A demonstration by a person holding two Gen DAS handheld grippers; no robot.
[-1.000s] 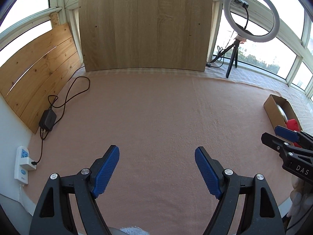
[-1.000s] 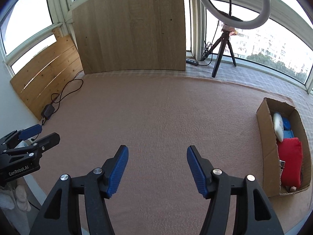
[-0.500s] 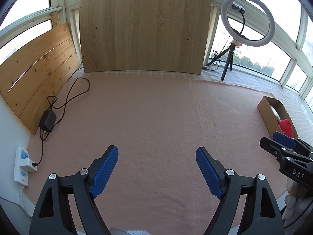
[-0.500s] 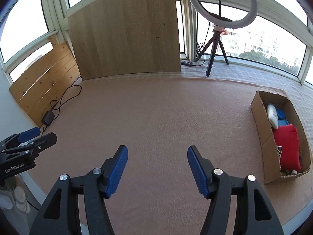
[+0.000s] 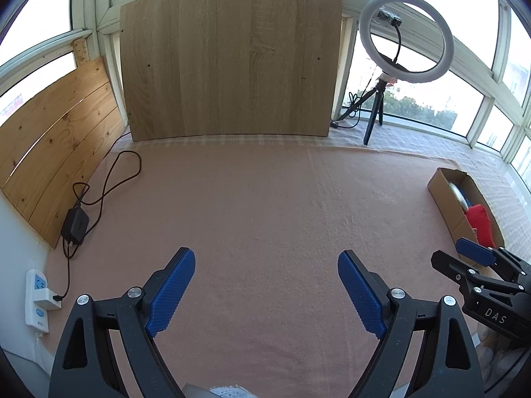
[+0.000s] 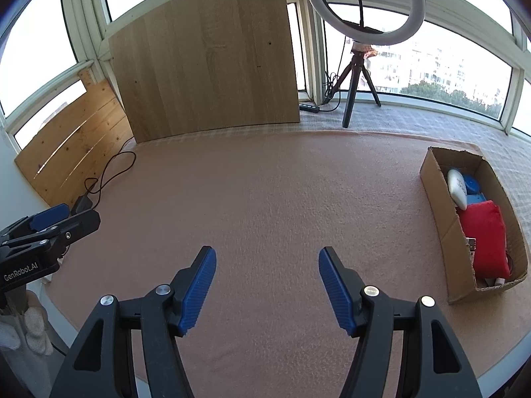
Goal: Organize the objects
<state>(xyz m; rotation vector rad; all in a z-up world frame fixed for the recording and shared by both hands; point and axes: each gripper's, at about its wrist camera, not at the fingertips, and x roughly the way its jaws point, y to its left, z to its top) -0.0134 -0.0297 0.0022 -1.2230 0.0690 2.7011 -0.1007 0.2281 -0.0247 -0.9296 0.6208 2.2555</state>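
Observation:
A cardboard box (image 6: 441, 219) stands at the right on the pink cloth; it holds a red pouch (image 6: 484, 235), a white oval item (image 6: 457, 187) and blue items (image 6: 471, 184). The left wrist view shows the same box (image 5: 444, 199) farther off at the right edge. My right gripper (image 6: 267, 285) is open above the cloth, left of the box, nothing between its fingers. My left gripper (image 5: 265, 290) is open too, over bare cloth, holding nothing. Each gripper shows at the edge of the other's view.
A large wooden board (image 5: 229, 76) leans at the back and a slatted board (image 5: 56, 152) at the left. A ring light on a tripod (image 6: 361, 33) stands back right. A black adapter with cable (image 5: 75, 225) and a white power strip (image 5: 38, 295) lie at the left edge.
Both grippers have drawn back and risen slightly, so the cloth and the box look smaller and farther off. Both stay open and hold nothing.

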